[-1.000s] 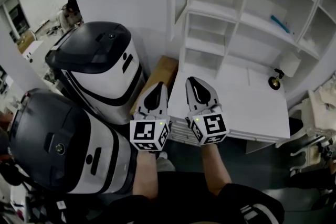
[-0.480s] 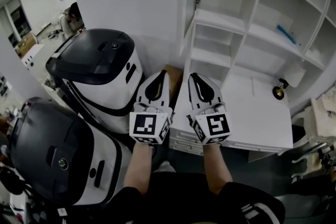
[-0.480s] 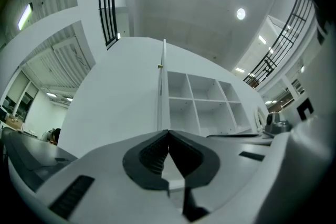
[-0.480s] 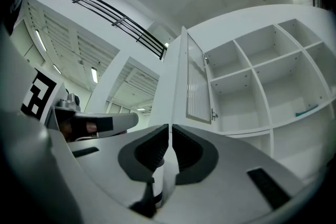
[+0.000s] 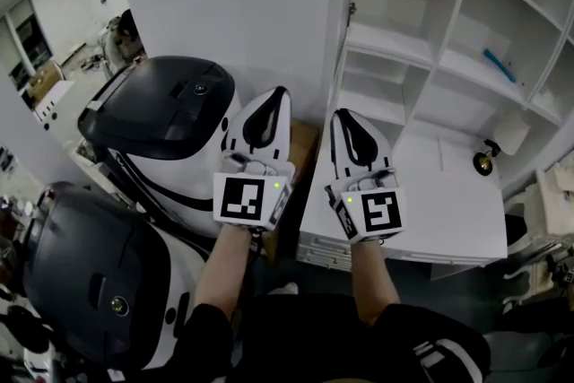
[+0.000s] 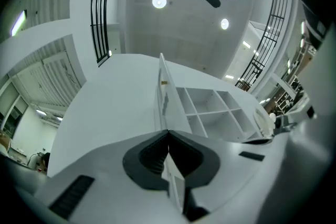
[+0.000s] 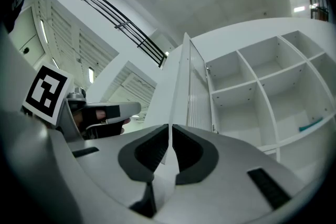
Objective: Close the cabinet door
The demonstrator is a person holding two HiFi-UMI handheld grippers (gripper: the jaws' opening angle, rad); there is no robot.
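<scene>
Pointing at the open cabinet door (image 5: 233,4) just ahead of their tips, left gripper (image 5: 279,91) and right gripper (image 5: 340,114) are clenched, empty; the rigid panel should swing lightly if pushed on its face, away from the hinges.

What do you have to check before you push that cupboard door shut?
1. Left tool free: ok, jaws together, nothing in them.
2. Right tool free: ok, jaws together, nothing in them.
3. Cabinet door shut: not ok, it stands open, edge toward the tools.
4. A tool on the door: not ok, both hang in front of it, apart from it.
5. Shelves clear at the front: ok, the blue thing lies well inside.
6. Hinge sound: cannot tell, too small.
</scene>
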